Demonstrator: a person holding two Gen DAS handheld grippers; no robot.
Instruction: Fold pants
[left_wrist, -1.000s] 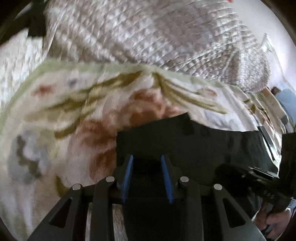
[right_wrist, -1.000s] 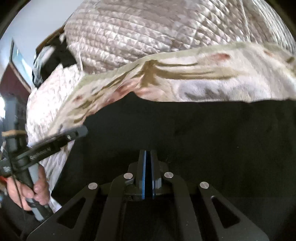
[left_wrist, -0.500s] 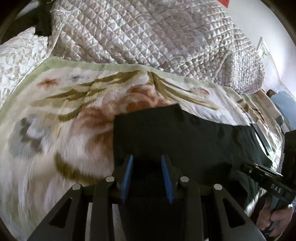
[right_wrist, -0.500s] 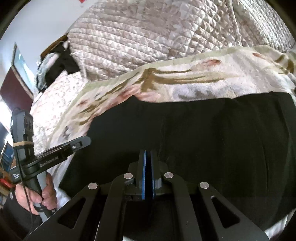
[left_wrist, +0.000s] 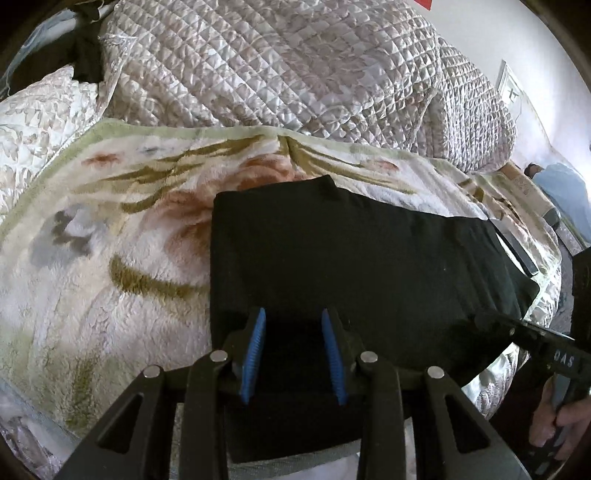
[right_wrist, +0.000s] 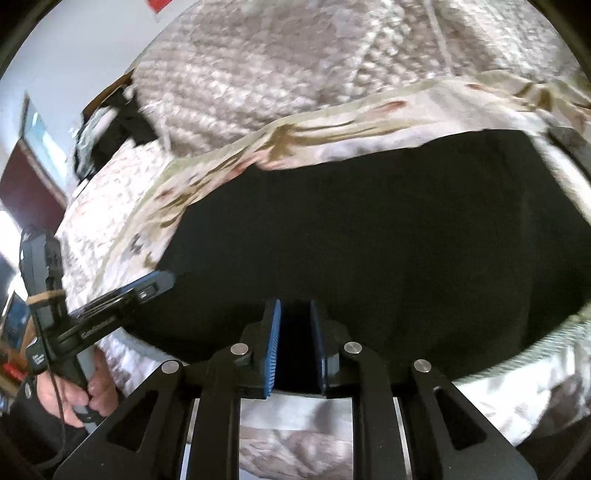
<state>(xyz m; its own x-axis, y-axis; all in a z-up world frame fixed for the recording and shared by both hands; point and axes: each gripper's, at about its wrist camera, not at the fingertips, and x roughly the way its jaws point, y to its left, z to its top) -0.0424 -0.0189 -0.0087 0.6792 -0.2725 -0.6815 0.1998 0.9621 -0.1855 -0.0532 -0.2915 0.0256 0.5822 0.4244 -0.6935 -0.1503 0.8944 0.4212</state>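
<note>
Black pants (left_wrist: 362, 266) lie folded flat on the floral blanket (left_wrist: 110, 229) on the bed. Left gripper (left_wrist: 291, 350) fingers part-open, empty; right gripper (right_wrist: 293, 345) opening, probably letting go, view's blurry. Next I'd regrip an edge for another fold.

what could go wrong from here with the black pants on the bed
1. The right hand-held gripper is opening with dark cloth between its pads; if the fabric snags on a pad, the folded black pants may be dragged out of shape.
2. The left hand-held gripper stands open over the near edge; a careless move could rumple the fold.
3. The floral blanket is soft and fluffy, so the pants may shift or wrinkle.
</note>
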